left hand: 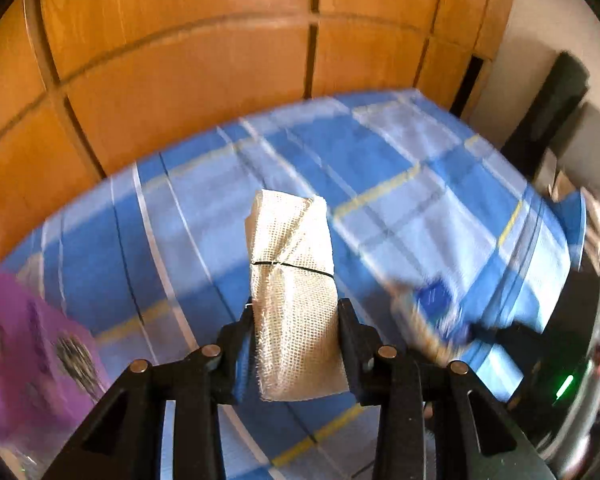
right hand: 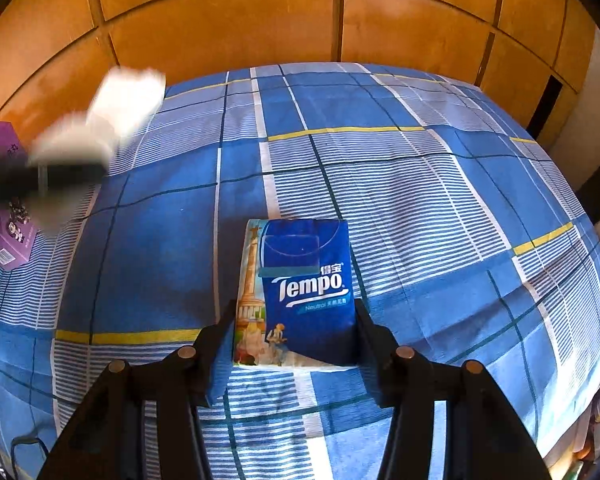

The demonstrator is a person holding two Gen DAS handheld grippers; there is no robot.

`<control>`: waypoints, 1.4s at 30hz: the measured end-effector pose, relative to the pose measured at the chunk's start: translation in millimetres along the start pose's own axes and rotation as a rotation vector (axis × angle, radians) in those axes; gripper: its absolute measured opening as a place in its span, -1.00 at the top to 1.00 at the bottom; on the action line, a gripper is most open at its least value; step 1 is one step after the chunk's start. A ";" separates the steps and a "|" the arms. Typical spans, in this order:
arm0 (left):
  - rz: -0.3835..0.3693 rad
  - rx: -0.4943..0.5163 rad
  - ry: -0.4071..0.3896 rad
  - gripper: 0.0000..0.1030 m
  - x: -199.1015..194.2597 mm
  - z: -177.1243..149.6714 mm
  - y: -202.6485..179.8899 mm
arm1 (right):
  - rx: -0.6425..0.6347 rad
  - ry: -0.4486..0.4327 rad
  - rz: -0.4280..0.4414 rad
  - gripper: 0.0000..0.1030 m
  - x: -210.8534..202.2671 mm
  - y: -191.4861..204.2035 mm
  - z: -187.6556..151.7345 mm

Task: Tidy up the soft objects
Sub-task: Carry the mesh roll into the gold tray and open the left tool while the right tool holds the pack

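The beige mesh bundle [left hand: 294, 296] sits right between the two black fingers of the left gripper [left hand: 296, 344]. Both fingers press on its sides, so the tongs are clamped on it. The bundle is a rolled net cloth with one thin black band around its middle. It sticks out past the fingertips, and it looks held up above the bed [left hand: 204, 184] and not lying on it. The view from this gripper is blurry.

The blue tissue pack [right hand: 300, 292] lies between the fingers of the right gripper [right hand: 296, 340]. The word "Tempo" is printed on it. The fingers hug both of its long sides and seem to squeeze it. Its lower end is down between the fingers, toward the near edge of the bed, and its upper end points to the far edge. I cannot tell if it rests on the sheet or is held just above it.

There is one mesh bundle and one tissue pack. There is one purple box [right hand: 4, 196] at the left edge of the bed. The sheet has blue and white checks with yellow lines. Behind the far edge stands a wall of wooden doors [right hand: 260, 28].
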State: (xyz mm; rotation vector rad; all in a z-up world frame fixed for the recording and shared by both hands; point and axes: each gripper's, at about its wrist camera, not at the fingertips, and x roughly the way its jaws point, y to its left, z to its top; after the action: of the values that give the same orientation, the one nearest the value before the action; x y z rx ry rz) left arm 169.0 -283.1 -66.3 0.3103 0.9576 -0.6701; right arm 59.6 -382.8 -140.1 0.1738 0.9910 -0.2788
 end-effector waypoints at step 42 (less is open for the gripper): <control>0.376 -0.949 -0.185 0.26 -269.1 -382.0 325.9 | -0.010 -0.117 -0.151 -0.02 -3.7 19.3 -15.8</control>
State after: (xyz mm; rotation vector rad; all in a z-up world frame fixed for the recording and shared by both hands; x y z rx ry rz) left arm 26.3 268.4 -67.4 -0.4035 0.9076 0.1366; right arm 51.0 -359.6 -145.2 0.0723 0.8910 -0.4170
